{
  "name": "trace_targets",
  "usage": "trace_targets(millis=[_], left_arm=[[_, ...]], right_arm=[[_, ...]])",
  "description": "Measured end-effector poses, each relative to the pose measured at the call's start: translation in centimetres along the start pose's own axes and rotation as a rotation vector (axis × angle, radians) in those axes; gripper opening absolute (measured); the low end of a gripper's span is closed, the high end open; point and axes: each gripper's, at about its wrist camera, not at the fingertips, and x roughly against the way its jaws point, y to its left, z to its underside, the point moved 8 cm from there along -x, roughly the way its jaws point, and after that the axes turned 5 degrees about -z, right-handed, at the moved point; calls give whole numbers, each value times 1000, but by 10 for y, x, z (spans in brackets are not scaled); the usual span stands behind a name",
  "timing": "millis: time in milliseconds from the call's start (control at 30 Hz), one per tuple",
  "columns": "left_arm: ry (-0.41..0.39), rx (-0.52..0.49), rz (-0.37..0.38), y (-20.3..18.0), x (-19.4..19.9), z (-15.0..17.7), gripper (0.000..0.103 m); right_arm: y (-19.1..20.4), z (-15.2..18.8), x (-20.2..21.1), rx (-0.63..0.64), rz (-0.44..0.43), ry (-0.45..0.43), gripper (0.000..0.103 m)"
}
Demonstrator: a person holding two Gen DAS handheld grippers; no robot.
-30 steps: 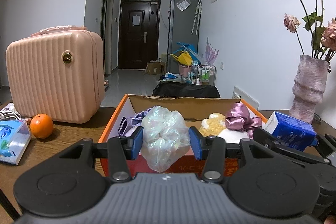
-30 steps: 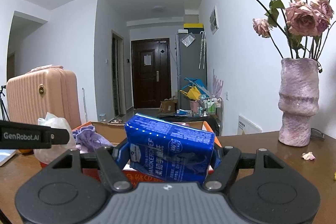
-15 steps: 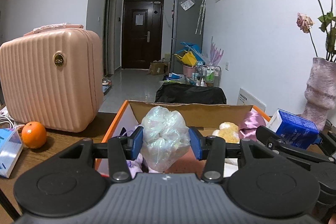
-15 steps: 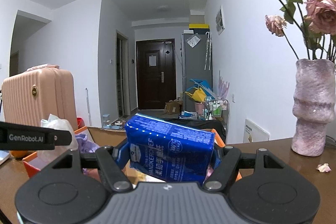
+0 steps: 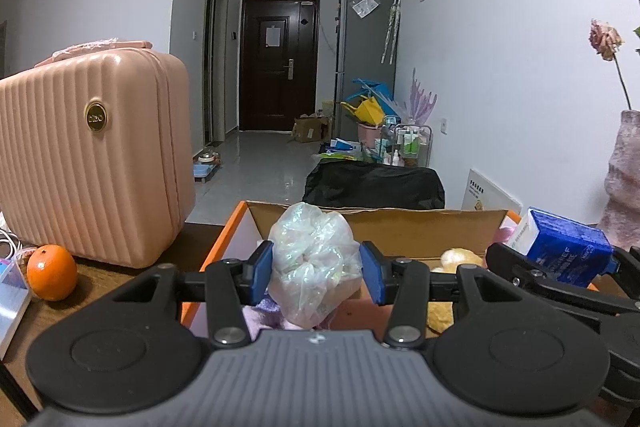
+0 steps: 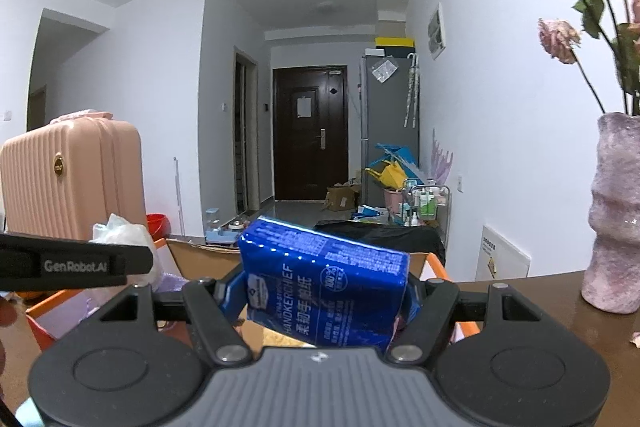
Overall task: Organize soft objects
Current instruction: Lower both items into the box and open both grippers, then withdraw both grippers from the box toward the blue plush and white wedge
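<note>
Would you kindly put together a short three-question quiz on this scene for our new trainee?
1. True or false: the left gripper is shut on a crumpled iridescent plastic bag.
2. What does the right gripper hold? A) an orange B) a blue handkerchief tissue pack C) a vase
3. Fill in: the orange sits on the table beside the pink ____.

Key: 1 true; 2 B; 3 suitcase. Both held items are over the open cardboard box, which already holds soft things.
</note>
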Motion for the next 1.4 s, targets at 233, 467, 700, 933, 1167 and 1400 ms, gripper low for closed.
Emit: trace_targets(millis=[233,467,700,933,1167,1400], left_arm=[[6,7,-8,4,-12,-1,51],[0,16,-23,8,-10,-1,82],[-19,47,-79,18,-7,-4,103],[-28,51,-110,22,-7,-7,103],[-27,66,-116,25,-5,-7,103],[-33,66,-117,28,4,-4,103]], right_arm=[[-1,2,-12,13,-10,34,71],[-7,-1,-12,-2,10,29,88],[-11,-2,-9,-13,23,19,103],[-9,-1,-6,-14,27,21,103],[-9,-1,1,-11,30,17,103],[-10,1,14,-11,35,12,103]])
